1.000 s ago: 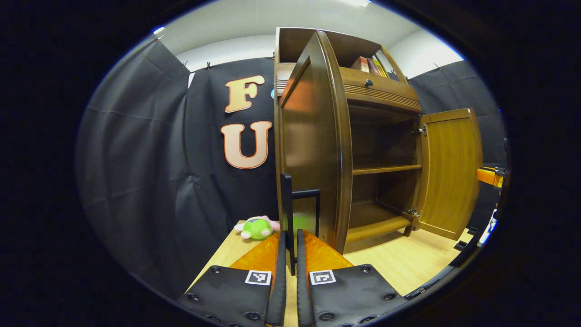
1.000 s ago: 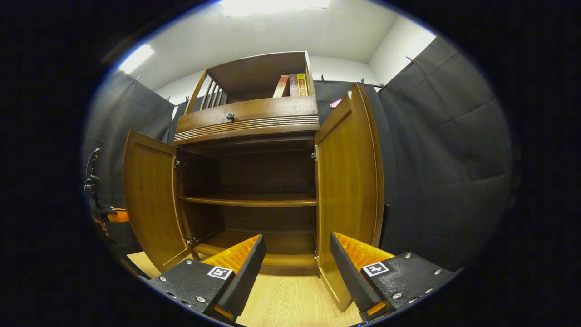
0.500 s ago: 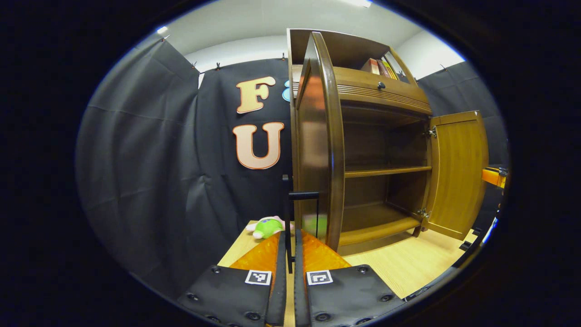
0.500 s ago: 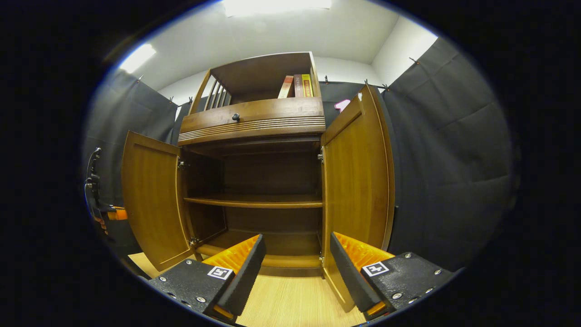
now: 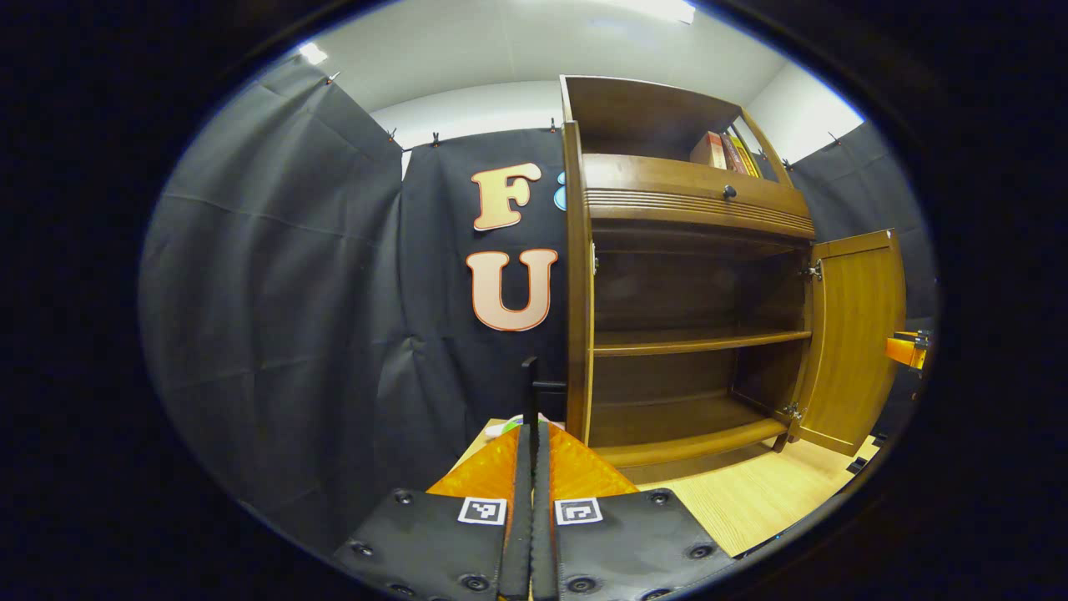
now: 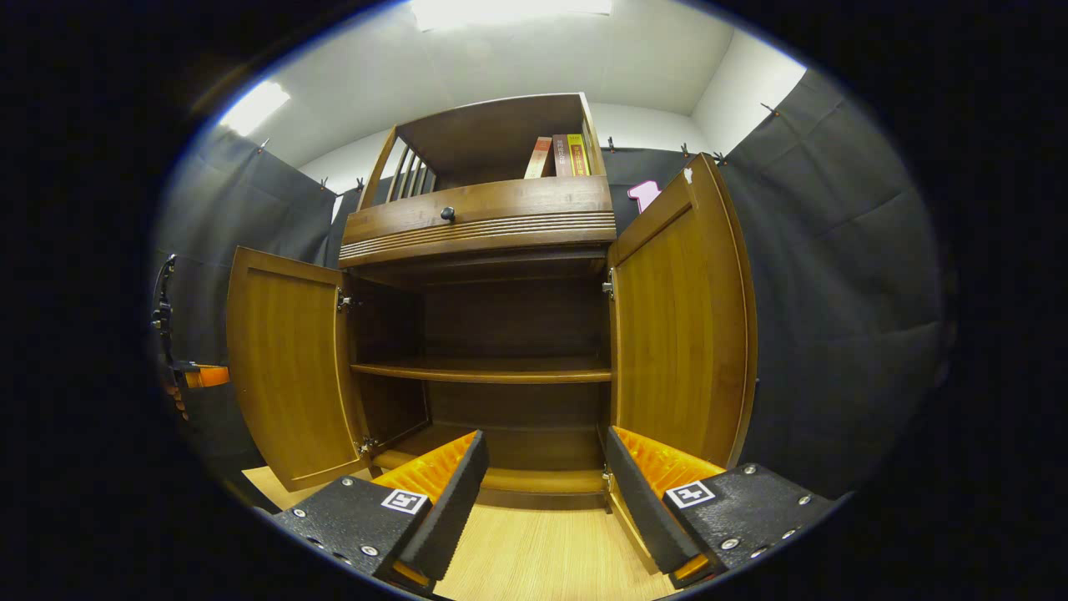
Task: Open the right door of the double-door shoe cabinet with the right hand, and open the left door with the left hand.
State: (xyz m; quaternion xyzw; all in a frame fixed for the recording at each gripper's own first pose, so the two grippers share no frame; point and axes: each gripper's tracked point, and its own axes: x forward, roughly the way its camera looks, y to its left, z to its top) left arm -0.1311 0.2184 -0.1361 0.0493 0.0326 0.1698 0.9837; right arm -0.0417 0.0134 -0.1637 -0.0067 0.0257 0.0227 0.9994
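In the left gripper view, the left gripper (image 5: 531,434) has its jaws pinched on the thin black door handle (image 5: 531,386) of the brown wooden shoe cabinet (image 5: 684,209), whose left door (image 5: 575,284) stands edge-on, swung wide. The right gripper (image 6: 546,467) hangs with jaws spread before the open shelves, beside the open right door (image 6: 680,325).

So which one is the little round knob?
Find the tall wooden cabinet with both doors swung open. Just above the open shelves runs a ridged drawer front. The knob sits in its middle: small, dark and round, the only button-like thing on all that brown wood.
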